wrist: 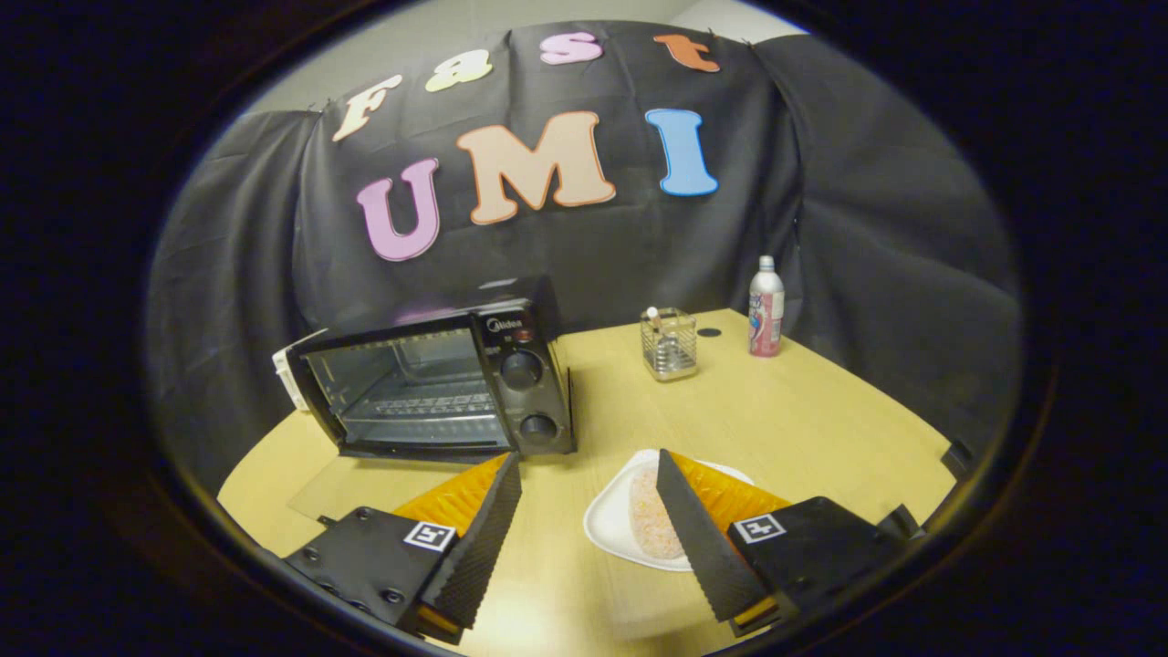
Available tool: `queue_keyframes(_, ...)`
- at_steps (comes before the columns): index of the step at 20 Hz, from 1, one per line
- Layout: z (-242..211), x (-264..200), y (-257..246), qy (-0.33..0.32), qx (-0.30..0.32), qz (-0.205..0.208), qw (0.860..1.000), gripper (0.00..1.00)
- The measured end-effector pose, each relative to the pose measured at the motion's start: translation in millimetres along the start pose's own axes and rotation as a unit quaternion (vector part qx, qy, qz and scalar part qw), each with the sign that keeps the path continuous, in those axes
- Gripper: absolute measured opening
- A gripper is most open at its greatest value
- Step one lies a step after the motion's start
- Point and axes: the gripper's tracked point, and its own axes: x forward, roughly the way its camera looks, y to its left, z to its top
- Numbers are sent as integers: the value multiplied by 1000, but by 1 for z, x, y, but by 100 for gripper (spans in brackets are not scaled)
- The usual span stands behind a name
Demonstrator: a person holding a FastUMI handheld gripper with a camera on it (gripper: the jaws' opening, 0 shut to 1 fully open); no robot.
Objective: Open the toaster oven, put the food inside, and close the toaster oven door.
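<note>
Gripper (pixel 589 470) fingers spread wide, empty; pink food (pixel 650 525) on white plate (pixel 607 520) lower centre; black toaster oven (pixel 438 383), door down, centre-left.

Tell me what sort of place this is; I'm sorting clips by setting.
Likely a staged recording booth, not a real kitchen: black cloth walls a wooden table holding an open toaster oven, a plate of food and a bottle. The gripper is open above the table.
</note>
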Motion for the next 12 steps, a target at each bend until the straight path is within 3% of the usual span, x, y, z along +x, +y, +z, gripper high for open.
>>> queue_keyframes(4, -14, 20, -17, 36, 1, 11, 999, 95)
queue_keyframes(9, -41, 46, -54, 75, -25, -22, 997, 95)
queue_keyframes(12, -64, 54, -61, 103, -37, -19, 994, 95)
